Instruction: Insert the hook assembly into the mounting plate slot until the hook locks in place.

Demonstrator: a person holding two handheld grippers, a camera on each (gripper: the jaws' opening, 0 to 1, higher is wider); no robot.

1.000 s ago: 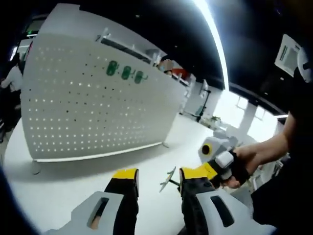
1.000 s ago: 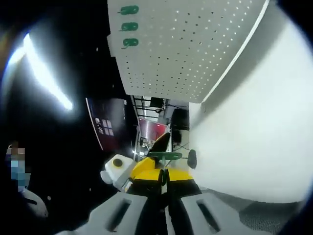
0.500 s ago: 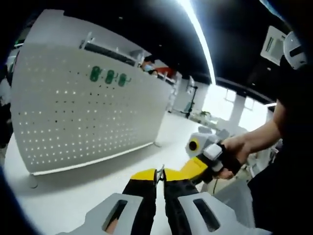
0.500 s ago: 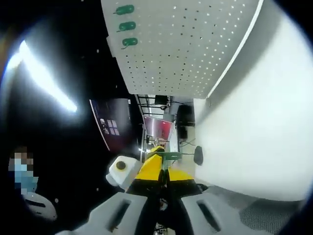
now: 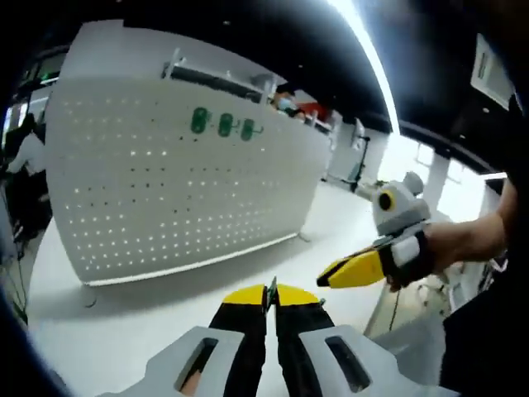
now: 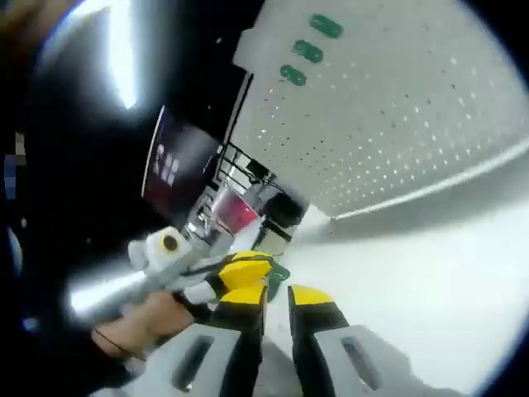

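Note:
A white perforated mounting plate [image 5: 182, 182] stands upright on the white table, with three green hooks [image 5: 223, 125] near its top edge. My left gripper [image 5: 269, 295] is shut on a small green hook assembly [image 5: 270, 291], whose thin edge pokes up between the yellow tips. To its right, a gloved hand holds my right gripper [image 5: 331, 275] clear of the hook. In the right gripper view, my right gripper [image 6: 277, 299] is slightly open and holds nothing. The green hook assembly [image 6: 278, 271] sits just beyond it, in the left gripper's yellow tip [image 6: 242, 270]. The plate [image 6: 397, 124] rises behind, with the green hooks [image 6: 306, 51] on it.
The white table [image 5: 124, 322] runs in front of the plate's foot [image 5: 88, 299]. A person's hand [image 6: 145, 327] holds the left gripper. People stand far left behind the plate [image 5: 25, 157]. Shelving and a red item [image 6: 235, 211] lie beyond the table edge.
My right gripper has opened, let go of the hook assembly and drawn back to the right. The left gripper stays shut on the hook. Both views have shifted and rolled.

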